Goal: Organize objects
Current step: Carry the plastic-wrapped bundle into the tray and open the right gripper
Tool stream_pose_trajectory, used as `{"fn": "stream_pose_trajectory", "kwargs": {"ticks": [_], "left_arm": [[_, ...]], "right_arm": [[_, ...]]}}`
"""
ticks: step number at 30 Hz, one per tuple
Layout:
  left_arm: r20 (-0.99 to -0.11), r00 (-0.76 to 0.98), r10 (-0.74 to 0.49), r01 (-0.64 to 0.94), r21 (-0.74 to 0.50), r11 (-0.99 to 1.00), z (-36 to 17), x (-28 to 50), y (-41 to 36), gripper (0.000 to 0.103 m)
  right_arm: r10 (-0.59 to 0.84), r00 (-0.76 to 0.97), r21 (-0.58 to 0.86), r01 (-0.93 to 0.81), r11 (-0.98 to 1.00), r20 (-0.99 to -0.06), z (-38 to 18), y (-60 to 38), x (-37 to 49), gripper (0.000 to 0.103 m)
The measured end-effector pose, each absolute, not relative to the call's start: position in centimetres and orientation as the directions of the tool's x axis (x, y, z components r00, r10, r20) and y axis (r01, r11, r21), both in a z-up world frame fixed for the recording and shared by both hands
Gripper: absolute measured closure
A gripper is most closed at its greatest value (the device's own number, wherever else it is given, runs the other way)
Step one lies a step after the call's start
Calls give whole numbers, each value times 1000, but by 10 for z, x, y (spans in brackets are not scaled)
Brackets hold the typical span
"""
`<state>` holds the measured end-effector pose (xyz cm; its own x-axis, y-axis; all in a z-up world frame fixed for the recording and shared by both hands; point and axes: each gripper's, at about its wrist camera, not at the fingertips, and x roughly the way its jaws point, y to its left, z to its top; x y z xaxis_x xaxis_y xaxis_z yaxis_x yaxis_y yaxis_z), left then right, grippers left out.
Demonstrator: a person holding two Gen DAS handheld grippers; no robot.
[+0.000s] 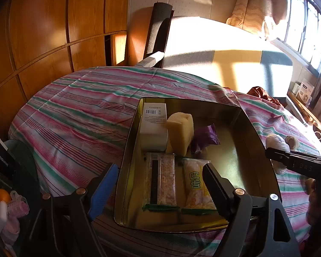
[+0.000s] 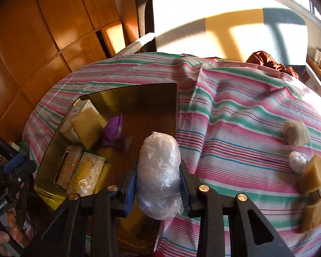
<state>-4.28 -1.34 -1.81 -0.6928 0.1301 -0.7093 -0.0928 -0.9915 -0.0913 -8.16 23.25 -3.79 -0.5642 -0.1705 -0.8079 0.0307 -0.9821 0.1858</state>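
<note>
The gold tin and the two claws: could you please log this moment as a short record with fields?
container: gold tin on the striped cloth
in tin: white box, yellow sponge, purple packet, two snack packs
left claw: open, holding nothing, over the tin's near edge
right claw: shut on the plastic-wrapped bundle, above the tin's right side
left on cloth: sponges, beige ball, small wrapped ball

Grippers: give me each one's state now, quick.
Left gripper: open, empty, above the gold tin.
Right gripper: shut on the plastic-wrapped bundle.
</note>
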Motion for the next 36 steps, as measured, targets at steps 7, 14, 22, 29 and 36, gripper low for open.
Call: {"fn": "stream_pose_trajectory", "kwargs": {"ticks": [7, 14, 22, 29, 36], "left_arm": [[-722, -682, 118, -50, -116, -992, -27, -39, -37, 19], [-728, -674, 123, -41, -129, -991, -32, -37, -46, 12], [-726, -674, 133, -67, -120, -991, -32, -36, -38, 12], [-716, -684, 140, -96, -102, -990, -27, -32, -27, 10], [-706, -692, 153, -133, -84, -988, -20, -26, -15, 9]], "right_arm": [[-186, -501, 202, 23, -979, -845, -66, 199, -118, 68], [-287, -464, 300, 48, -953, -838, -85, 178, -139, 63], [-292, -514, 306, 59, -950, -807, -64, 186, -123, 55], [-229, -577, 237, 64, -969, -784, -42, 197, -92, 55], [-172, -612, 198, 26, -980, -772, -35, 220, -57, 54]]}}
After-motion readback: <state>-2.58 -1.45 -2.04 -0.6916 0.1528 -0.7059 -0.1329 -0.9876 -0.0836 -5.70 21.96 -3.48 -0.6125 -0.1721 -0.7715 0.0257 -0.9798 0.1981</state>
